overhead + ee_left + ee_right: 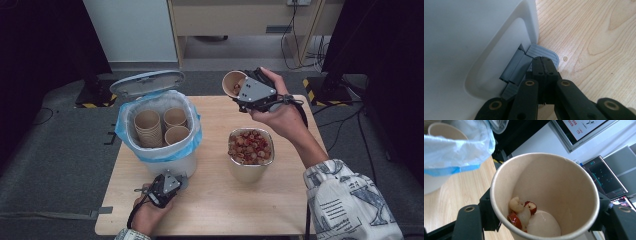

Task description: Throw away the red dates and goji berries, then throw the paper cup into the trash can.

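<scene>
A white pedal bin (175, 164) with a blue bag stands at the table's left, its lid (147, 81) raised. Several brown paper cups (148, 127) sit inside it. My left gripper (174, 177) is at the bin's foot; in the left gripper view its jaws (544, 61) are shut with nothing between them, tips resting on the grey pedal (546, 52). My right gripper (239, 94) is held above the table's far edge, shut on a tilted paper cup (232, 82). In the right gripper view that cup (554, 177) holds a few red and white fruit slices (522, 211).
A metal container (248, 171) full of red dried fruit pieces (250, 146) stands right of the bin, under the right forearm. Bare wood lies along the table's near edge. Beyond the table are a grey floor, cables and dark stands.
</scene>
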`<control>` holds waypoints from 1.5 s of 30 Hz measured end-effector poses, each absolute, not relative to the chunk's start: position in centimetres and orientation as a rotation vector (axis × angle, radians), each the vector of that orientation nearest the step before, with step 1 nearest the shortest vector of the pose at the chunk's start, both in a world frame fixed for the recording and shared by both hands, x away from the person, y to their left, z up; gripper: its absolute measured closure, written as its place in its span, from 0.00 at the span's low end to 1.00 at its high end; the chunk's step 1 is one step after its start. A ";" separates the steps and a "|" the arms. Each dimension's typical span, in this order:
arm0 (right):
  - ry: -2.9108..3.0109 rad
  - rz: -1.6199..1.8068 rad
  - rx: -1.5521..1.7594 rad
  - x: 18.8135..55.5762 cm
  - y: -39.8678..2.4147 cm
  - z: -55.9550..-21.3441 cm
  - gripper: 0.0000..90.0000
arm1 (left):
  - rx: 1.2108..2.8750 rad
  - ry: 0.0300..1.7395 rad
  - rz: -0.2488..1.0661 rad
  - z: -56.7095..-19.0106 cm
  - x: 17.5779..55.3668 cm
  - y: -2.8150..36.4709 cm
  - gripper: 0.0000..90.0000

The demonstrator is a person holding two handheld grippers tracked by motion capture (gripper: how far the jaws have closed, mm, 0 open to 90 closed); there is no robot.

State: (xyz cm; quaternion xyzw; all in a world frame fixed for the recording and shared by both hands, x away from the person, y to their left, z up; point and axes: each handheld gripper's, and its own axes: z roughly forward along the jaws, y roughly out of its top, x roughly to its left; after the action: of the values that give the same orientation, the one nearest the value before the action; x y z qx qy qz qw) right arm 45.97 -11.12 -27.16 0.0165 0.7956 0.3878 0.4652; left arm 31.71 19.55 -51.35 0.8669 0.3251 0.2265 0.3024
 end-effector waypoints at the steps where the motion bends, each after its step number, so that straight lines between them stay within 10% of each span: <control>1: 1.953 0.958 0.041 46.0 -11.1 -27.1 0.35 | 2.298 0.862 0.600 -51.3 31.7 19.6 1.00; 45: 2.067 1.348 0.183 45.9 -8.4 -26.1 0.34 | 2.300 0.863 0.599 -51.3 31.7 19.5 1.00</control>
State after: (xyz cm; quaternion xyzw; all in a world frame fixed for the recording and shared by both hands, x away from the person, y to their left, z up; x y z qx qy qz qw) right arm 45.88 -8.42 -26.05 0.0698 0.7892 0.5146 0.3277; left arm 31.71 19.55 -51.33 0.8672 0.3253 0.2257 0.3021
